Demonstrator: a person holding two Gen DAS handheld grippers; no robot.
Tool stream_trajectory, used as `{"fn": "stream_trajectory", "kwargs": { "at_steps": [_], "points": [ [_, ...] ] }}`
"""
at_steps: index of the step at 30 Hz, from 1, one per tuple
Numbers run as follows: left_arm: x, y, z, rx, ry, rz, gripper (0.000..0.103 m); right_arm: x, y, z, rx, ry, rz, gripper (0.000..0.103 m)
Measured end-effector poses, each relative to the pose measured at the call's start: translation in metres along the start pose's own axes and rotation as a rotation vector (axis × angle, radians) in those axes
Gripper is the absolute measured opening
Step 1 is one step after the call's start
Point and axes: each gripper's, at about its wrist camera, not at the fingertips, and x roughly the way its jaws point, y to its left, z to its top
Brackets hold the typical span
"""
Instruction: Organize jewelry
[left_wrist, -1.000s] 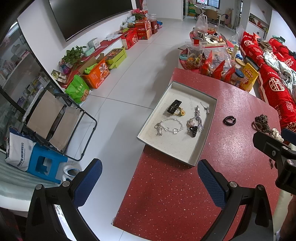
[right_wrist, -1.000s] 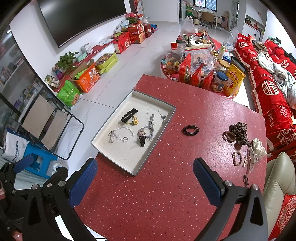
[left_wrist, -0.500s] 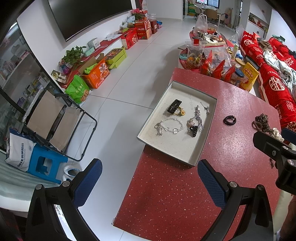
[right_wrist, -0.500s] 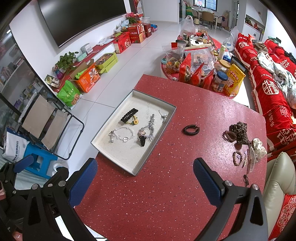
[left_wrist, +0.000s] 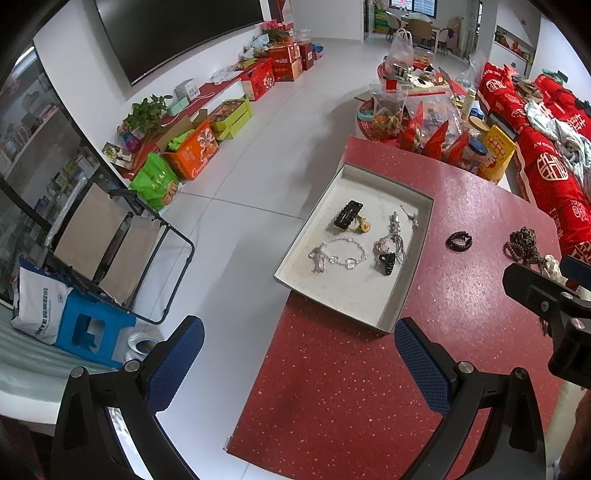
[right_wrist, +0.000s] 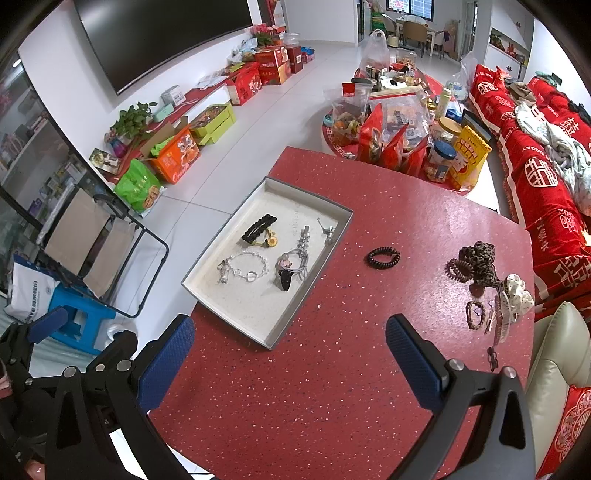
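Note:
A grey tray (left_wrist: 423, 236) (right_wrist: 338, 236) sits at the left edge of the red table. Inside it lie a black hair clip (right_wrist: 258, 228), a silver bracelet (right_wrist: 242, 269), hair ties and small clips. On the bare table a black coil hair tie (right_wrist: 383, 257) (left_wrist: 458, 241) lies right of the tray. Farther right is a heap of a leopard scrunchie (right_wrist: 478, 262), a white scrunchie (right_wrist: 519, 291) and small bands. My left gripper (left_wrist: 299, 363) and right gripper (right_wrist: 290, 360) hover open near the front edge, both holding nothing.
Snack bags and jars (right_wrist: 410, 144) crowd the table's far side. A red sofa (right_wrist: 546, 173) runs along the right. To the left are white floor, a folding chair (left_wrist: 122, 254), a blue stool (left_wrist: 88, 330) and boxes along the wall.

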Motion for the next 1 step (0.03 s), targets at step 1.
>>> {"fn": "stream_trajectory", "kwargs": {
  "at_steps": [1],
  "points": [
    [-0.0006,0.0016,-0.0005,0.000,0.000,-0.002,0.103,-0.0006,0.0000,-0.0001,0.000,0.000,-0.001,0.103]
  ]
}}
